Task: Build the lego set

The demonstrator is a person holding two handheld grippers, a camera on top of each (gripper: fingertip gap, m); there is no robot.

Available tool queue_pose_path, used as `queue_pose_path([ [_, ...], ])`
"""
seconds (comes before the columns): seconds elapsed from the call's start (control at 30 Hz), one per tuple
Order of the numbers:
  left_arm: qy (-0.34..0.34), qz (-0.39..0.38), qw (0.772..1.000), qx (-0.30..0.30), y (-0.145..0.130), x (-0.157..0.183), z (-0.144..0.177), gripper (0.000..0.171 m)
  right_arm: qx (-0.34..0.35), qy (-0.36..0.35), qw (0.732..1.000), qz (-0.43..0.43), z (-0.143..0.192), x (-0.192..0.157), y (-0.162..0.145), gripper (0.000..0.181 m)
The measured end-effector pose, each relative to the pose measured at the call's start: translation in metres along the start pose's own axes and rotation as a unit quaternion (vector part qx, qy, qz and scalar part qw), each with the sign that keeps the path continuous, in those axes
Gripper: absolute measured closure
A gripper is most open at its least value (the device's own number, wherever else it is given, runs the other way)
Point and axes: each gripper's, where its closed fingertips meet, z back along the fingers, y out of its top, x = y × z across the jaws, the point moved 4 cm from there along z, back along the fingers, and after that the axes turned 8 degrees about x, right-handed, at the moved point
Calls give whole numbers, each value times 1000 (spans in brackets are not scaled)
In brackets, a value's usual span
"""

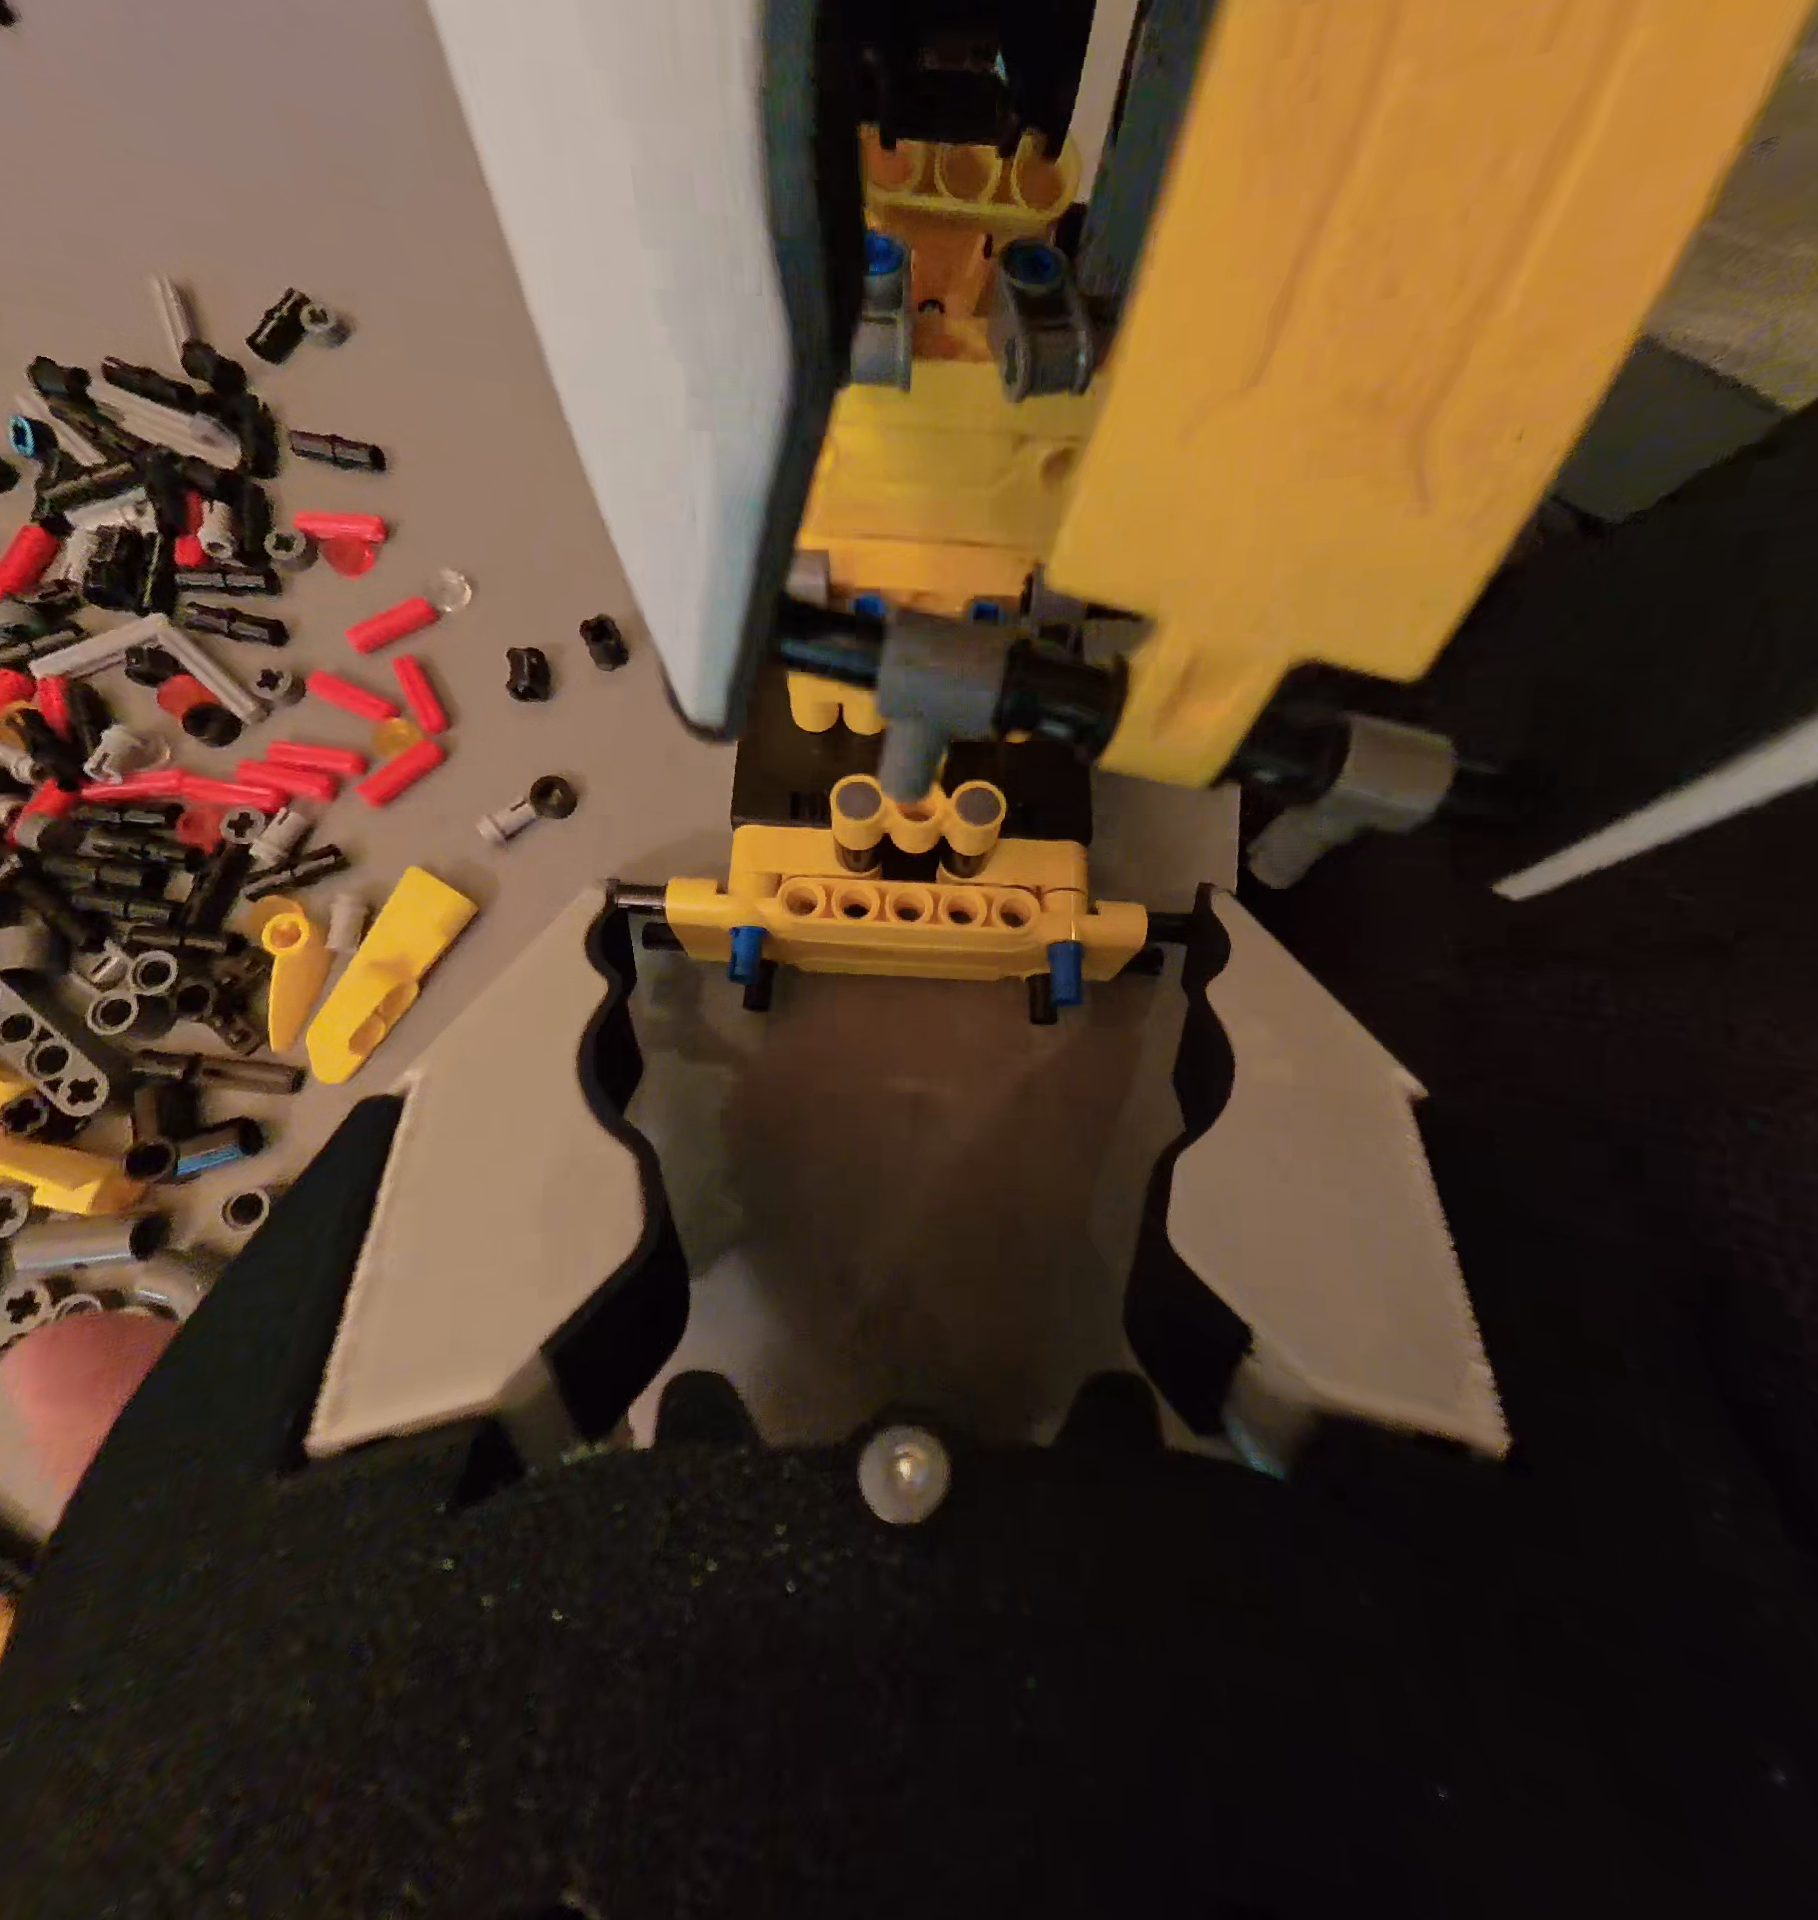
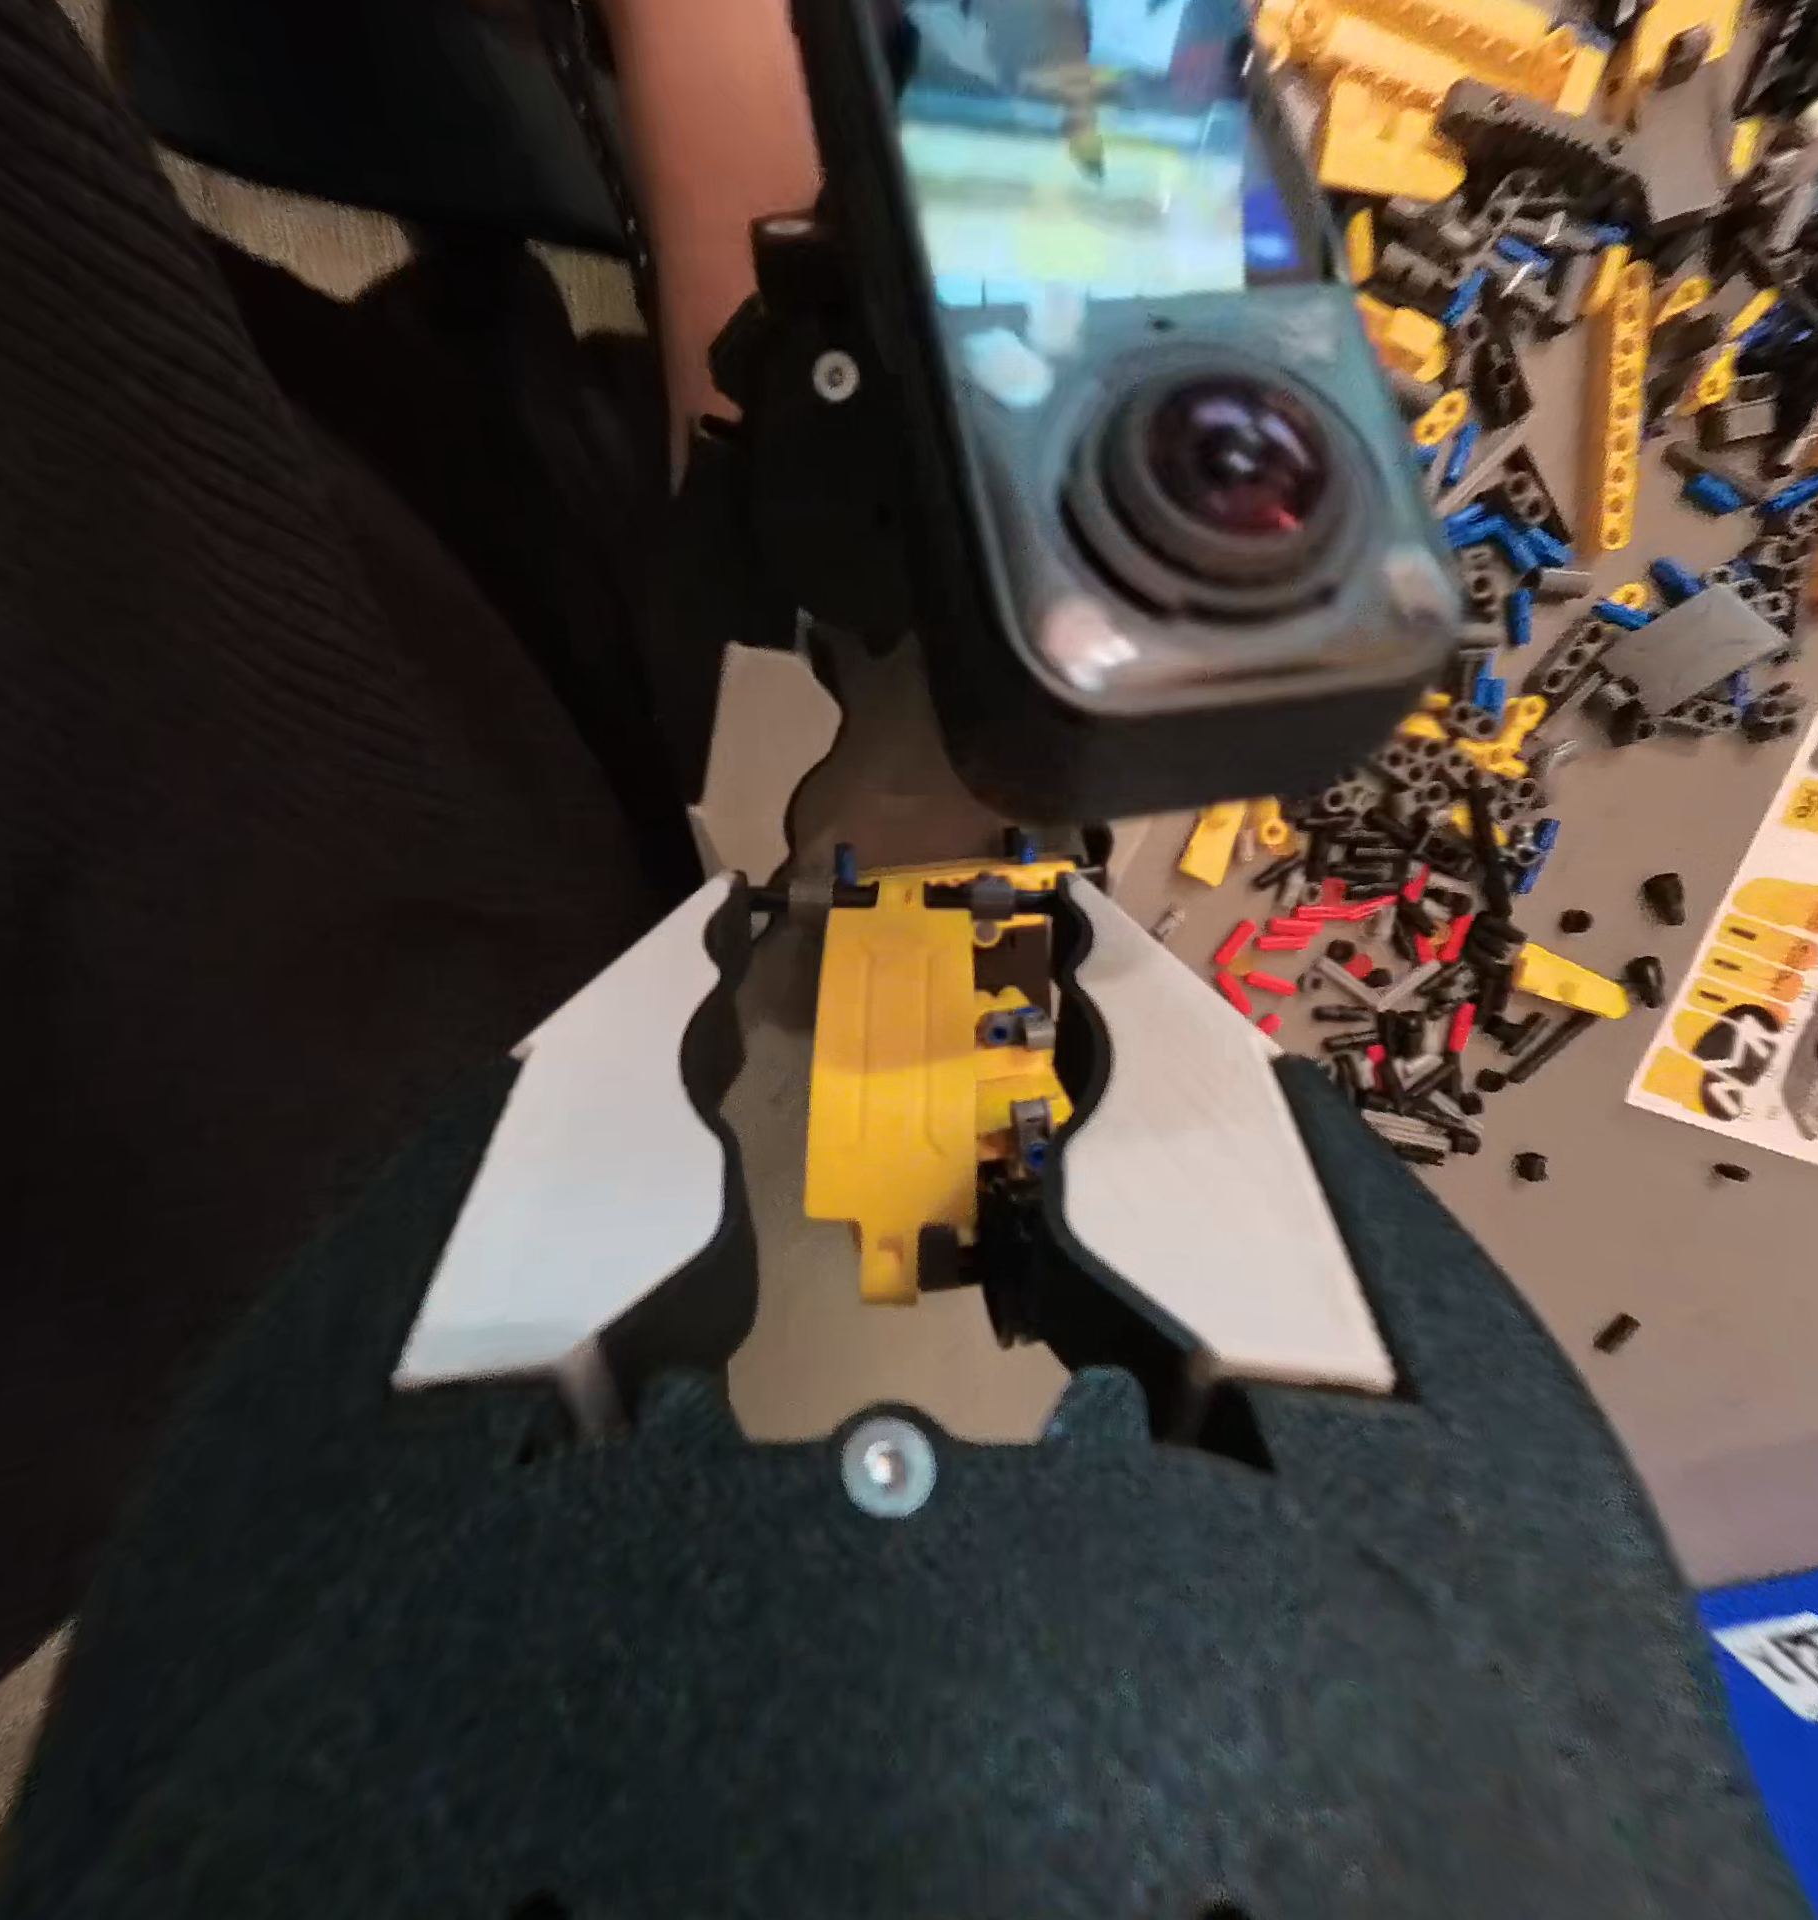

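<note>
Here, both grippers meet on one yellow brick assembly [image 1: 910, 914]. The left gripper [image 1: 910, 925] clamps the assembly's holed end by the black axle tips on either side. The right gripper [image 2: 910, 904] is closed around the yellow panel [image 2: 889, 1081] end — its finger pads [image 2: 1113, 1039] press the far side. Loose pieces [image 1: 136, 790] lie scattered on the grey table [image 1: 261, 156], with a printed sheet [image 2: 1757, 997] beside them.

Yellow model [image 1: 910, 914] far end hidden btwn fingers [image 1: 614, 416]; camera [image 2: 1175, 468] blurred.
</note>
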Motion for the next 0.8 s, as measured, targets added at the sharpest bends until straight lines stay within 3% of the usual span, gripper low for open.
queue_pose_path([
  [0.13,-8,14,1000,6,1,-1,1,66,-85,12,996,25,-3,-8,-2,124],
  [0.3,14,7,1000,4,0,-3,1,67,-163,8,986,15,-4,-4,-27,123],
  [0.57,-39,71,993,89,12,-7,22,69,-128,-14,991,21,-2,-4,-15,123],
  [0.8,-34,91,992,84,4,-17,32,70,-157,3,984,84,-26,1,-6,123],
])
